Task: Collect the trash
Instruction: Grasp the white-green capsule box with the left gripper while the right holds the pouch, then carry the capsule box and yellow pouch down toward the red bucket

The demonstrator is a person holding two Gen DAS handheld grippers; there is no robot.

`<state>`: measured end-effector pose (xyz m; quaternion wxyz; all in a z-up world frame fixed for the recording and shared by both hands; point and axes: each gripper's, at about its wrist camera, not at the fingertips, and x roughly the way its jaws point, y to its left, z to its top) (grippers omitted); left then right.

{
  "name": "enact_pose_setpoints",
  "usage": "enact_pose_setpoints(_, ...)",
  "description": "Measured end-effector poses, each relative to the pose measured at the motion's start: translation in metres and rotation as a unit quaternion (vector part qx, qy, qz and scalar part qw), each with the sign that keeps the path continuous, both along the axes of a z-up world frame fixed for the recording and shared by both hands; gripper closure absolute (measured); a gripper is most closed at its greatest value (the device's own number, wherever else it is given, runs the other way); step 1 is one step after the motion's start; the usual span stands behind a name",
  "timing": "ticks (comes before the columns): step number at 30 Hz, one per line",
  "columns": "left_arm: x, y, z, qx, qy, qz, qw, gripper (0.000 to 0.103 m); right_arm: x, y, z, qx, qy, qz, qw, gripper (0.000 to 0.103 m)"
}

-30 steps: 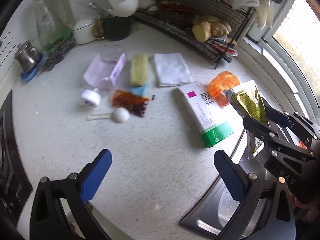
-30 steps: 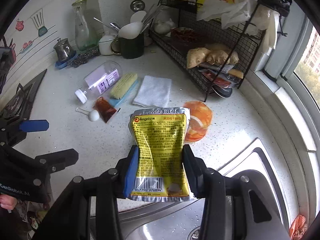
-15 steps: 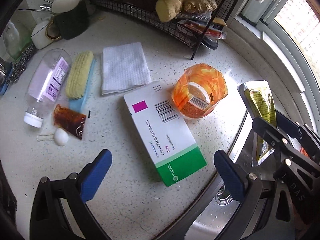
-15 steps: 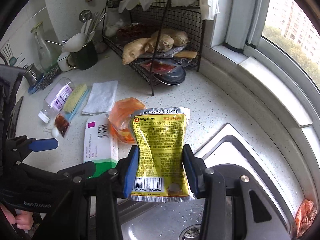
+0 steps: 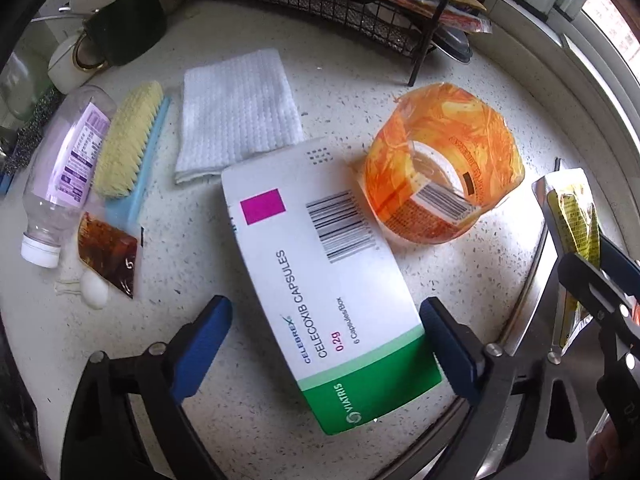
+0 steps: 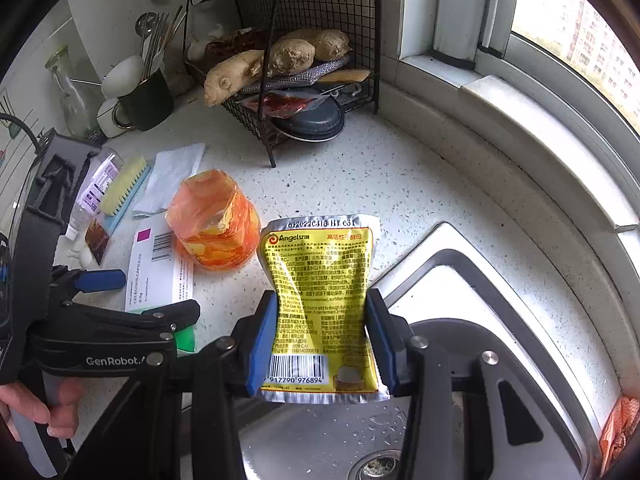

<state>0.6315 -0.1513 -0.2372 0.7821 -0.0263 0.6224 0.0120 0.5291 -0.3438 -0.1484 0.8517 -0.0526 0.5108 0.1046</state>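
White speckled bench [image 5: 400, 92] w/ steel sink [image 6: 500, 320] under the right tongs [image 6: 322, 330]. Left tongs [image 5: 324, 338] pointed steeply down, jaws just closing in but not yet touching; white-and-green cardboard capsule box [image 5: 320, 264] lay flat between the blue pads. Crumpled orange plastic wrapper [image 5: 440, 168] sat just beyond the box, to its right. Right tongs, partly closed, clamped a yellow foil yeast sachet [image 6: 320, 292] over the sink edge. Judged approx. early: one piece collected, box next; wrapper, clear plastic bottle [image 5: 64, 172], small brown sauce packet [image 5: 106, 254] left.
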Motion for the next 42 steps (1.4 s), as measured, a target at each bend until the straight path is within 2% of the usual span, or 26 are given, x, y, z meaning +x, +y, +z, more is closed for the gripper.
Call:
enact_pose_setpoints(2,-0.002,-0.005,0.003,0.012,-0.01,-0.015,0.9998,0.034,-0.002,0.002,-0.003,0.002,0.004,0.002,1.0,0.062)
enact_pose_setpoints(3,-0.003,-0.007,0.006,0.008,-0.011,-0.02,0.9997,0.036,-0.002,0.004,-0.004,0.003,0.005,0.005,1.0,0.062)
enact_pose_setpoints(6,-0.005,-0.009,0.008,-0.007,-0.003,-0.035,0.9994,0.037,-0.005,0.009,-0.004,0.001,0.006,0.012,1.0,0.062)
enact_pose_setpoints(11,-0.021,-0.008,0.02,-0.009,-0.014,-0.048,0.9987,0.037,-0.017,0.014,0.005,-0.006,0.001,0.012,1.0,0.062)
enact_pose_setpoints(14,-0.031,-0.008,0.037,0.0,-0.029,-0.056,0.998,0.037,-0.025,0.017,0.012,-0.01,-0.001,0.011,1.0,0.062)
enact_pose_setpoints(19,-0.053,0.004,0.067,-0.009,-0.054,-0.061,0.9967,0.037,-0.047,0.027,0.03,-0.016,-0.014,0.008,1.0,0.062)
enact_pose_setpoints(26,-0.098,0.019,0.105,-0.003,-0.088,-0.068,0.9938,0.037,-0.084,0.051,0.058,-0.018,-0.044,0.011,0.999,0.062)
enact_pose_setpoints(33,-0.161,0.047,0.123,-0.007,-0.114,-0.066,0.9912,0.037,-0.139,0.079,0.073,-0.017,-0.065,0.017,0.998,0.062)
enact_pose_setpoints(42,-0.267,0.094,0.143,-0.02,-0.136,-0.048,0.9893,0.037,-0.221,0.129,0.078,-0.023,-0.076,0.042,0.996,0.062)
